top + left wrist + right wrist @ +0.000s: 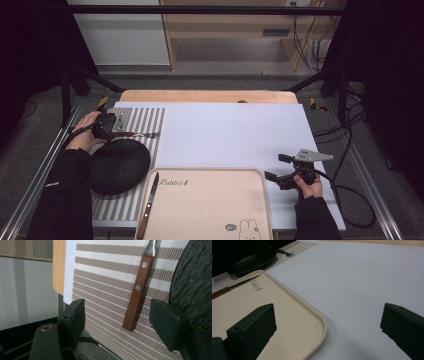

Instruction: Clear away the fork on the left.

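Observation:
A fork with a riveted wooden handle (137, 295) lies on the striped placemat (105, 272); its handle end sits between the jaws of my left gripper (117, 308), and the pads stand apart from it on both sides. From above, the left gripper (120, 133) is at the mat's far left, and the fork (145, 135) points right. A wooden-handled knife (149, 202) lies on the beige tray (215, 210). My right gripper (277, 167) hovers open beside the tray's far right corner; in its own view the right gripper (329, 312) has nothing between its jaws.
A black round plate (120, 165) rests on the striped placemat just before the fork, close to the left gripper's right jaw (195, 277). A white mat (235, 135) covers the middle of the table. The tray's rim (322, 322) lies under the right gripper.

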### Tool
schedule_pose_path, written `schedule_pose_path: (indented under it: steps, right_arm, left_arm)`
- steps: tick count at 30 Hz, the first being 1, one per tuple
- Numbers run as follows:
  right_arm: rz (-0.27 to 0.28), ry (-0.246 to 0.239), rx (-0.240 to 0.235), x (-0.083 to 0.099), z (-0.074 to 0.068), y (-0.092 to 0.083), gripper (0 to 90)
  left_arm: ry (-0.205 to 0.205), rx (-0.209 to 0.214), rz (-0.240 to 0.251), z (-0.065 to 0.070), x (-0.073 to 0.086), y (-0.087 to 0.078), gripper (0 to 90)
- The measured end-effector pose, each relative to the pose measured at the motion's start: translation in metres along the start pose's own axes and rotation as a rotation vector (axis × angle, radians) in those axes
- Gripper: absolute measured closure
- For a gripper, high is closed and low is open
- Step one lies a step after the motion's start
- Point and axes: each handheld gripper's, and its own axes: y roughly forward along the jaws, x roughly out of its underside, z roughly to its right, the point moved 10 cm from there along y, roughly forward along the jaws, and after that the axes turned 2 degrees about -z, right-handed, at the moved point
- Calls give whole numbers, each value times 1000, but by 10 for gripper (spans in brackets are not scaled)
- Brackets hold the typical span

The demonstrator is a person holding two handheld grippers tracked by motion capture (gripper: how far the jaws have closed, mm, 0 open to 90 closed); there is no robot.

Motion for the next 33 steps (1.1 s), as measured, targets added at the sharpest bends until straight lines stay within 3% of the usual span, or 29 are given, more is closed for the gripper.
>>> schedule_pose_path:
  steps: [5, 14, 19, 33]
  right_arm:
    - [-1, 0, 0, 0, 0, 0, 4]
    - [-3, 0, 2, 0, 1, 0, 4]
    - [-4, -1, 3, 1, 1, 0, 4]
    - [-5, -3, 3, 1, 1, 0, 4]
  left_arm:
    - [42, 15, -19, 1, 2, 6, 324]
    - [66, 30, -21, 3, 0, 13, 386]
    - [72, 43, -30, 6, 0, 17, 403]
    - [80, 49, 5, 11, -12, 24, 492]
